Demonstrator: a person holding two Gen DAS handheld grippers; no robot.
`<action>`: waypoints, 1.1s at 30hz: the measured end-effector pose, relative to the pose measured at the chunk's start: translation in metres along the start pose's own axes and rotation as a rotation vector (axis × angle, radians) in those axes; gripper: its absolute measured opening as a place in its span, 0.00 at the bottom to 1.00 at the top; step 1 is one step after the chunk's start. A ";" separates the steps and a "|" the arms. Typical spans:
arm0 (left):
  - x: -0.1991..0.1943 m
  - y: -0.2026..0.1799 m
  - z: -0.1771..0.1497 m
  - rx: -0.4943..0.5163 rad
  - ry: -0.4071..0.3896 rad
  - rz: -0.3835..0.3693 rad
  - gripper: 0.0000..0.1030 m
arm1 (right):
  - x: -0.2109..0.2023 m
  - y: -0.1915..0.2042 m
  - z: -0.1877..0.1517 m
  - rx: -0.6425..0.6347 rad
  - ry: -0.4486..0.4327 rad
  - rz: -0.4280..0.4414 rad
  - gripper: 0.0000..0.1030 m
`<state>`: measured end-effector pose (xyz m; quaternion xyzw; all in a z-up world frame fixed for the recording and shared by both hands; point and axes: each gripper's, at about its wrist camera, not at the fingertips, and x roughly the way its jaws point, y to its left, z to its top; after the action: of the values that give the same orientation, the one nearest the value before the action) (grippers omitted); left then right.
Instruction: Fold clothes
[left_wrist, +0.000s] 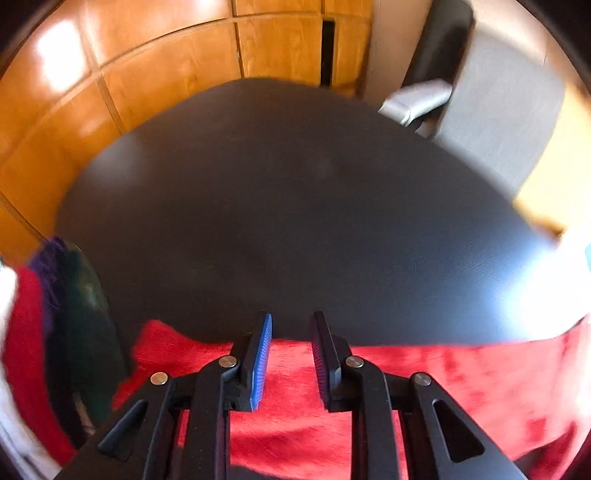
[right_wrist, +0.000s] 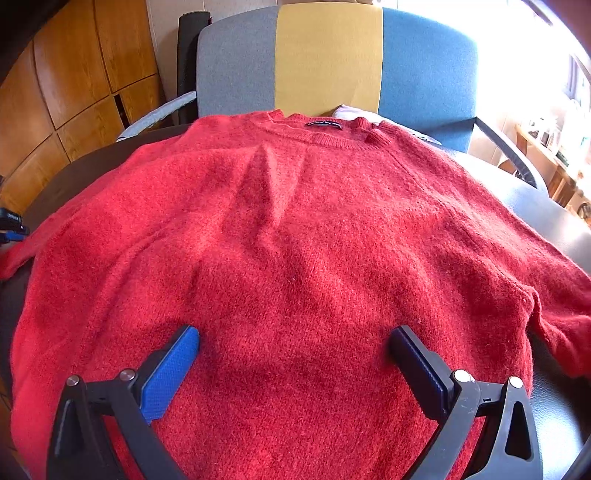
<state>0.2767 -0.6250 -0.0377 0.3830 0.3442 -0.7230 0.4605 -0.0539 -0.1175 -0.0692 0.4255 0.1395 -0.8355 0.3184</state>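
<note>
Sweater (right_wrist: 295, 240), red and fuzzy, lies spread flat on my dark table (right_wrist: 554, 218), collar toward the chair (right_wrist: 328, 55) with grey, yellow and blue panels. A dark label (right_wrist: 324, 125) sits inside the collar; its writing is too small for me to read. My right claw (right_wrist: 293, 345) hangs over the lower body of the sweater with its jaws spread wide, nothing between them. My left claw (left_wrist: 291, 332) is only narrowly parted, its gap empty, hanging above the edge of the red knit (left_wrist: 295, 387) where bare table (left_wrist: 277, 203) begins. This view is blurred. At its left edge, a heap of red, purple and dark green cloth (left_wrist: 55, 314) is cut off.
</note>
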 end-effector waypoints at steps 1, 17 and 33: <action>-0.012 -0.007 -0.008 0.020 0.000 -0.124 0.22 | 0.000 -0.002 0.000 0.000 -0.001 0.003 1.00; -0.053 -0.111 -0.174 0.329 0.285 -0.906 0.53 | -0.002 -0.006 -0.002 -0.004 -0.012 0.017 1.00; -0.056 -0.154 -0.225 0.558 0.568 -1.095 0.48 | -0.002 -0.010 -0.002 0.000 -0.018 0.032 1.00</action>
<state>0.2025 -0.3586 -0.0722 0.4331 0.3967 -0.7851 -0.1968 -0.0585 -0.1076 -0.0689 0.4202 0.1299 -0.8341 0.3328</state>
